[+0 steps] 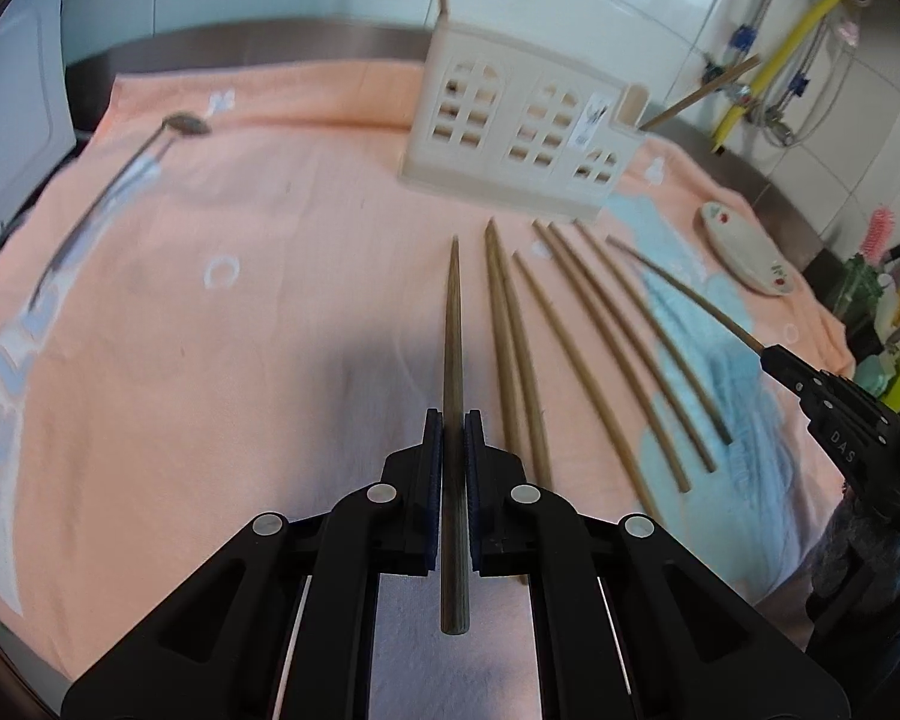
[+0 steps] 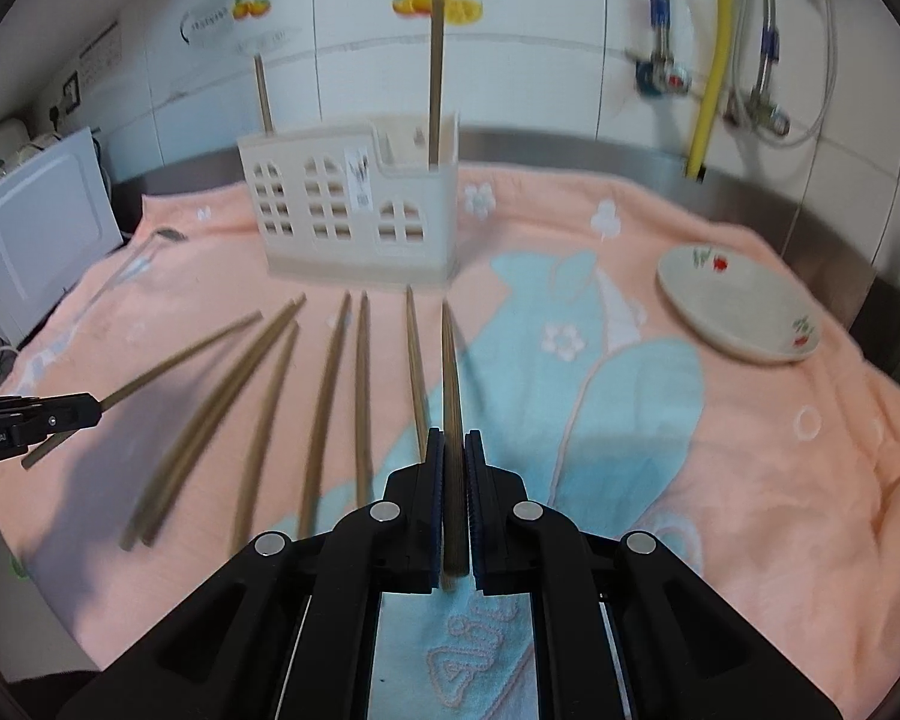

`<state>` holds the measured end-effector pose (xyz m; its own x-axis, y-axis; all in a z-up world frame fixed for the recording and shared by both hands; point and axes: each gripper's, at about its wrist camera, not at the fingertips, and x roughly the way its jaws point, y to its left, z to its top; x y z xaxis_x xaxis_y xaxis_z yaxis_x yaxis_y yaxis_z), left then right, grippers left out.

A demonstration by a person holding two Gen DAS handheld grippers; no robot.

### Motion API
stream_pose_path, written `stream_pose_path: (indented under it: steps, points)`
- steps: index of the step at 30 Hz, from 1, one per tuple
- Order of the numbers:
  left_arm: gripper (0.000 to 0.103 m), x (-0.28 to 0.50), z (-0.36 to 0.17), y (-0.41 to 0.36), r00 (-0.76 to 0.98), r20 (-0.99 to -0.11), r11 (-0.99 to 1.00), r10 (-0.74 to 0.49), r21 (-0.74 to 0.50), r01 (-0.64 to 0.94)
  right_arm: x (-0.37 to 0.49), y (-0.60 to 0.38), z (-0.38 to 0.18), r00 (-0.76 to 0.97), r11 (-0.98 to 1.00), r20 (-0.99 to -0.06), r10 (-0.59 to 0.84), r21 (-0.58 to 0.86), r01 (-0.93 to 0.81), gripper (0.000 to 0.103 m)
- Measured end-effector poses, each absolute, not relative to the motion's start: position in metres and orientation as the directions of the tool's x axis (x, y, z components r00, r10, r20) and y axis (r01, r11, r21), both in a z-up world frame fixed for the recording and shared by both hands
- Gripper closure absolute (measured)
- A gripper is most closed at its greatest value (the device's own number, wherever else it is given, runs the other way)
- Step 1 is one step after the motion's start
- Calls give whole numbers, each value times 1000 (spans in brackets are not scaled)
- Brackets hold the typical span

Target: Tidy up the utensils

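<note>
- Left gripper [image 1: 453, 420]: black, two blue-padded fingers clenching one round wooden chopstick [image 1: 452, 372], its tapered tip pointing toward the holder.
- Right gripper [image 2: 453, 441]: same build, fingers clamping a second held chopstick [image 2: 450, 384] along its length; in the left view this gripper is showing at the right edge with the stick in its tip.
- Loose chopsticks [image 2: 330, 396]: six, slim tapered brown wood, lying fanned on the towel between the grippers and the holder, two of them touching side by side.
- Towel [image 2: 720, 480]: one, peach terry cloth with a blue floral print and white letters, covering the counter.
- Plate [image 2: 744, 309]: one, shallow white ceramic with red and green motifs, sitting near the towel's far right edge.
- Spoon [image 1: 108, 192]: one, metal, long-handled, lying by the towel's far left edge; blurred.
- Utensil holder [image 2: 354, 210]: one, cream plastic, house-shaped with arched window cut-outs, standing at the towel's far middle.
- Standing chopsticks [image 2: 435, 78]: two, upright in the holder, one at each end.
</note>
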<state>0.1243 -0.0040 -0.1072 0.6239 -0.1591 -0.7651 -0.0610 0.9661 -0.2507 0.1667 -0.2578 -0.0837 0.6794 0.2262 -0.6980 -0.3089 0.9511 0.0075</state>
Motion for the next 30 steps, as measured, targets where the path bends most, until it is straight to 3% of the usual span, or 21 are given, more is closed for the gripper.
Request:
stream_pose_path:
  steps: [12, 30]
  points:
    - [97, 121, -61, 4, 708, -681, 967, -187, -255, 10, 152, -246, -21, 754, 941, -602, 264, -11, -339, 96]
    - [97, 145, -8, 0, 745, -625, 969, -234, -212, 127, 173, -239, 39, 729, 918, -590, 346, 55, -392, 96]
